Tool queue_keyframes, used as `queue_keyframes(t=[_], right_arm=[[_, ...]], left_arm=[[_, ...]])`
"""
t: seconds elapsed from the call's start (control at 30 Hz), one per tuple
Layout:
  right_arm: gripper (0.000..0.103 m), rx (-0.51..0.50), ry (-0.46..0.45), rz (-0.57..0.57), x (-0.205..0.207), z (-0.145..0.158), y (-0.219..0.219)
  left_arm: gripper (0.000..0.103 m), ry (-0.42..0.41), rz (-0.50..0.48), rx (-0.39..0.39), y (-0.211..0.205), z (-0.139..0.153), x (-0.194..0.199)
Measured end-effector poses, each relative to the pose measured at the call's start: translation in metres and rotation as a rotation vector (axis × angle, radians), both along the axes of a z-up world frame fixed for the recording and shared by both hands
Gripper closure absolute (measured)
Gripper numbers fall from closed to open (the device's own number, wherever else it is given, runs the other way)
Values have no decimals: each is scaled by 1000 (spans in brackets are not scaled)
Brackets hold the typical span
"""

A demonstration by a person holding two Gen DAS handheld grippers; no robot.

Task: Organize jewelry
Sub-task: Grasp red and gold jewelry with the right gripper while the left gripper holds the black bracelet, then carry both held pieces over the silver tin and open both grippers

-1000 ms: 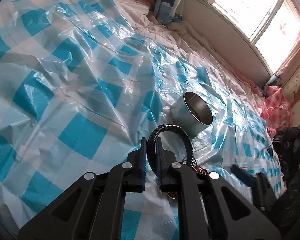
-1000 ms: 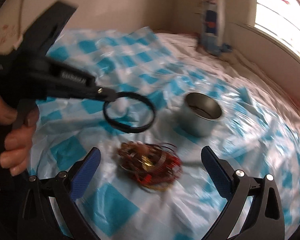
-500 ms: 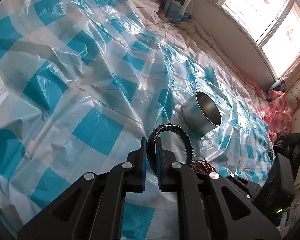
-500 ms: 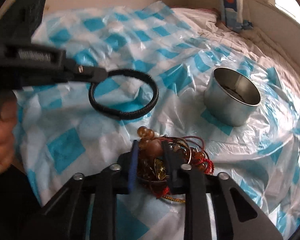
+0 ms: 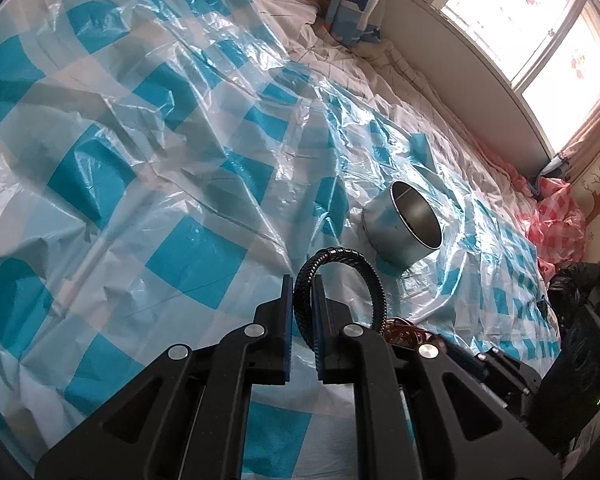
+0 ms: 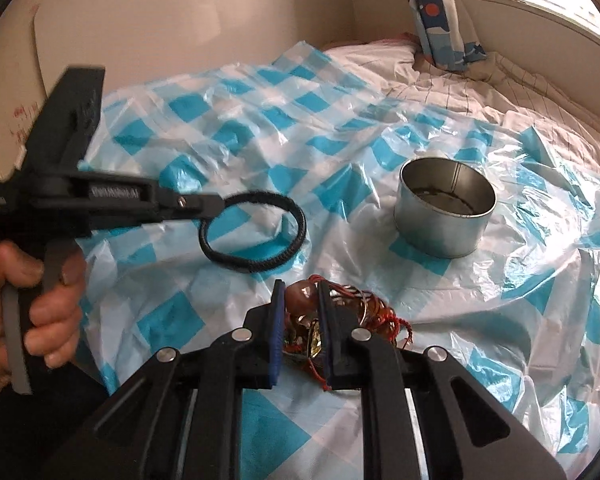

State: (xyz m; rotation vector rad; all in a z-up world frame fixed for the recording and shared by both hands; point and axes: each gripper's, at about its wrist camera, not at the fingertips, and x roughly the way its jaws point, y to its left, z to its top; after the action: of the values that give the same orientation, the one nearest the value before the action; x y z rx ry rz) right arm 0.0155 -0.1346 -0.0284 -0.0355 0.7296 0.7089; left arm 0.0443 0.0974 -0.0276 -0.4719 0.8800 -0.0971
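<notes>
My left gripper [image 5: 302,312] is shut on a black braided bracelet [image 5: 340,255], which loops up and to the right of its fingers. From the right wrist view the left gripper [image 6: 210,205] holds the bracelet [image 6: 300,232] in the air, left of a round metal tin [image 6: 436,236]. A tangle of red and gold jewelry [image 6: 372,312] lies on the sheet in front of the tin. My right gripper [image 6: 300,304] is shut on a brown bead strand [image 6: 300,295] at the tangle's left side. The tin [image 5: 380,226] stands open beyond the bracelet.
A crinkled blue-and-white checked plastic sheet [image 6: 228,128] covers a bed. A patterned pillow [image 6: 436,16] leans at the far wall under a window [image 5: 532,20]. Red checked cloth [image 5: 556,216] and a black bag [image 5: 580,288] lie at the right. A person's hand [image 6: 48,304] grips the left handle.
My right gripper went from wide open above the jewelry tangle to shut on its brown beads, coming in closer. The left gripper kept the black bracelet and barely shifted.
</notes>
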Motion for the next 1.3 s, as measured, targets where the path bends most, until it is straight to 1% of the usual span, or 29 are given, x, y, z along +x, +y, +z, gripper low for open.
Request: queue_keyframes(t=[0.13, 0.27, 0.37, 0.5, 0.7, 0.9, 1.1, 1.2, 1.3], right_arm=[[87, 155, 10, -22, 1, 15, -23], [87, 279, 14, -46, 3, 27, -44], [87, 348, 23, -71, 6, 32, -60], [87, 404, 35, -101, 9, 32, -77], [87, 414, 42, -143, 11, 28, -91], [87, 380, 33, -182, 12, 30, -87], [87, 372, 7, -221, 25, 46, -80], [87, 347, -20, -227, 39, 53, -74], [87, 322, -35, -234, 56, 52, -70]], left_arm=[[95, -16, -14, 12, -5, 4, 0], [95, -29, -24, 16, -10, 6, 1], [95, -51, -34, 17, -14, 10, 0], [95, -69, -54, 29, -23, 13, 0], [95, -105, -70, 27, -32, 20, -1], [95, -136, -78, 29, -40, 33, 3], [95, -180, -95, 13, -55, 54, 29], [95, -187, -106, 7, -64, 57, 46], [95, -183, -115, 6, -73, 54, 64]])
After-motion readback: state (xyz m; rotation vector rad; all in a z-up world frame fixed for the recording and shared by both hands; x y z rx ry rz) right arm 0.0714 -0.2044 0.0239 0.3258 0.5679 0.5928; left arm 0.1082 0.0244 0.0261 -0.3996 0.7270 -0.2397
